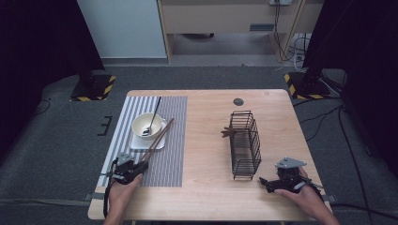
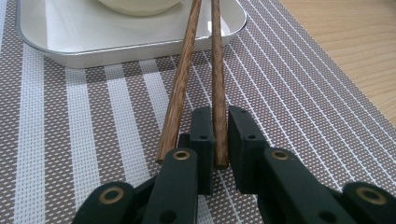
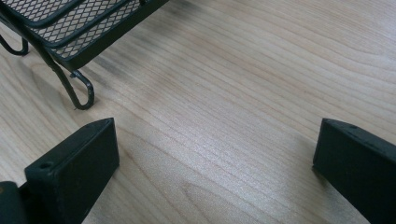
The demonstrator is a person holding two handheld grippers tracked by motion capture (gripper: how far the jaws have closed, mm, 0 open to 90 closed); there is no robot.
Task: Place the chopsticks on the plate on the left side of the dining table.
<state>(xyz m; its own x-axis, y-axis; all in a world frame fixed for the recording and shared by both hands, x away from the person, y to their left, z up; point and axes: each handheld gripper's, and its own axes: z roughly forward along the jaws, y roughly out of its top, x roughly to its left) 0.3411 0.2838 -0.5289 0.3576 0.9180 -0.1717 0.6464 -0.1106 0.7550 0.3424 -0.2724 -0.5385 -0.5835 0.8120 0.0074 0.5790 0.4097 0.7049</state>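
Looking from the left, I have my left claw (image 2: pixel 220 135) pinching the near end of one wooden chopstick (image 2: pixel 217 84), its jaws pressed against the stick's sides low over the striped placemat (image 2: pixel 289 93). A second chopstick (image 2: pixel 180 88) lies just beside the left jaw, outside the grip, touching or nearly touching the first near the tray edge. Both sticks run away from the claw and rest their far ends on the white square tray (image 1: pixel 141 142). In the high view the pair (image 1: pixel 158 137) slants from the claw up toward the cream bowl (image 1: pixel 147 124), which stands on that tray and holds a dark spoon (image 1: pixel 152 118) whose handle leans out over the far rim.

Moving right across the bare wooden surface (image 1: pixel 206 154), a black wire rack (image 1: pixel 246 144) stands upright, with what look like brown sticks (image 1: pixel 228 132) poking out of its left side.

Farther right, my right claw (image 3: pixel 215 163) rests on the surface with its jaws spread wide and nothing between them, one foot of the rack (image 3: pixel 80 95) just beyond the left jaw.
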